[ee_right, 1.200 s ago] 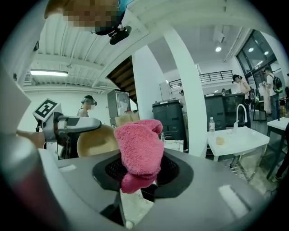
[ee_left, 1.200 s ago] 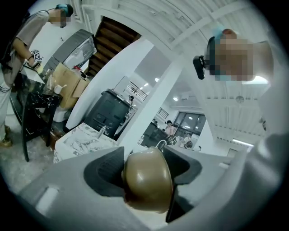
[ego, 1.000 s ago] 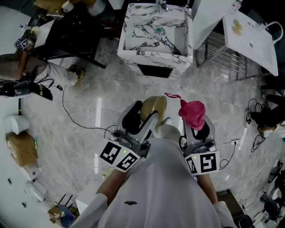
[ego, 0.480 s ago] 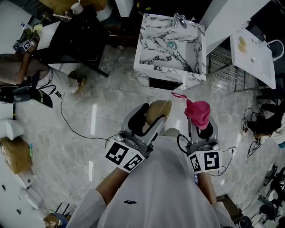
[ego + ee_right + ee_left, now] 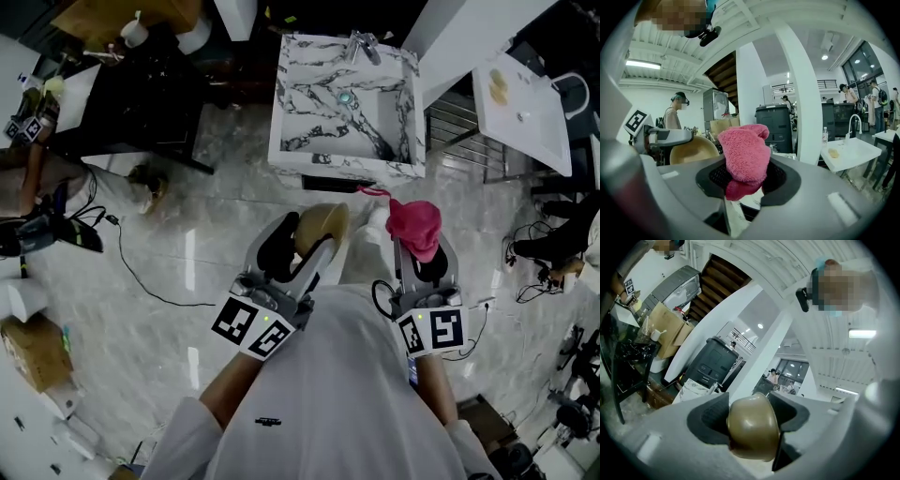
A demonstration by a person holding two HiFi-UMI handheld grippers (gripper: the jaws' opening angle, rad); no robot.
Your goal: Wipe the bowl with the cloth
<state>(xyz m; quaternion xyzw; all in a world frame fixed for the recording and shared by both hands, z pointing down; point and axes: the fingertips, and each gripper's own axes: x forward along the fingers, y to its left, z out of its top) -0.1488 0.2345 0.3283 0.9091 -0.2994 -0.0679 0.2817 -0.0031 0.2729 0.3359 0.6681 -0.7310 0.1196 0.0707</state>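
bowl [image 5: 752,427] clamped in left gripper [image 5: 298,246] | cloth [image 5: 743,152] clamped in right gripper [image 5: 419,251]

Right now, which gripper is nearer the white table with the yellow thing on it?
Right. The right gripper, holding the pink cloth, is down-left of the white table in the head view; the left gripper, holding the tan bowl, is farther left.

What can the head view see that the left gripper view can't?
Only the head view shows the white marbled sink basin and the fluffy pink cloth pinched in the right hand-held gripper. Only the left gripper view shows the dark brown staircase and a tall grey machine. Both show the round tan bowl held by the left hand-held gripper.
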